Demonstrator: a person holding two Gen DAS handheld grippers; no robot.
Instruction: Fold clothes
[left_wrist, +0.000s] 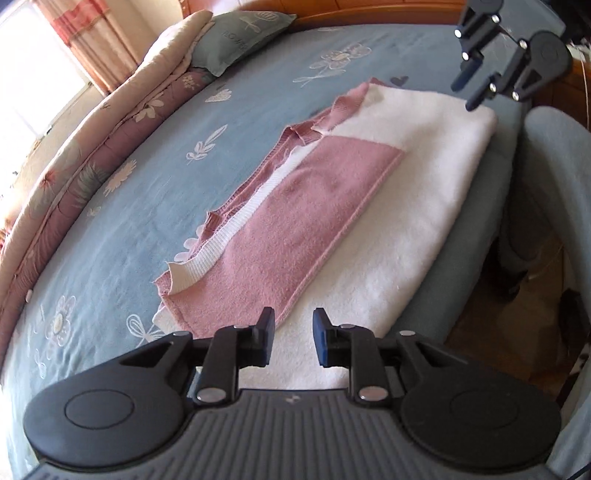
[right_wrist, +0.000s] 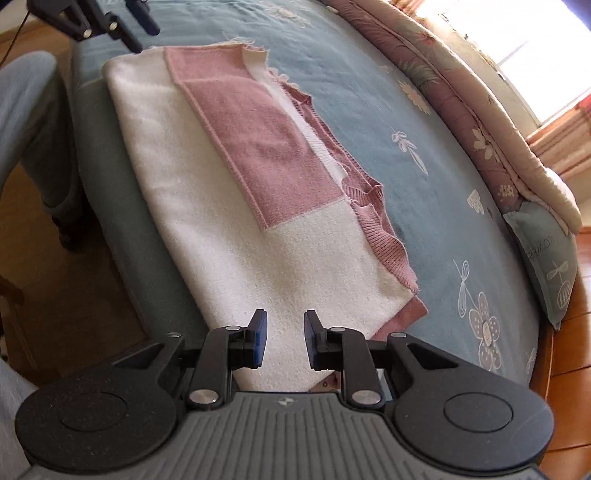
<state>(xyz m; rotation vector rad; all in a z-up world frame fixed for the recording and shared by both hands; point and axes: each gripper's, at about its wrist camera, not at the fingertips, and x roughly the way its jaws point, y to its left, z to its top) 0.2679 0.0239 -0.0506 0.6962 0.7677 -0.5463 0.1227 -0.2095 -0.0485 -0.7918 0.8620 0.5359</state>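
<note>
Pink-and-white sweater (left_wrist: 332, 192) lies folded on the blue bedsheet (left_wrist: 147, 206) near its edge. My left gripper (left_wrist: 293, 341) and right gripper (right_wrist: 282, 339) hover above it, jaws slightly apart, holding nothing.

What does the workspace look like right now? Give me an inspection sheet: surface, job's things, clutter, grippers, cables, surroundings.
Surface: bed with blue floral sheet, smooth.
Job's things: pink and white garment folded into a long strip near the bed's edge, ribbed pink hem showing along its far side.
Clutter: rolled quilt and grey-green pillow along the bed's far side.
Grippers: left gripper and right gripper both open, nothing between the pads, above opposite ends of the garment.
Cables: thin cord beside the left gripper in the right wrist view.
Surroundings: curtained window, wooden floor, person's leg by the bed.
</note>
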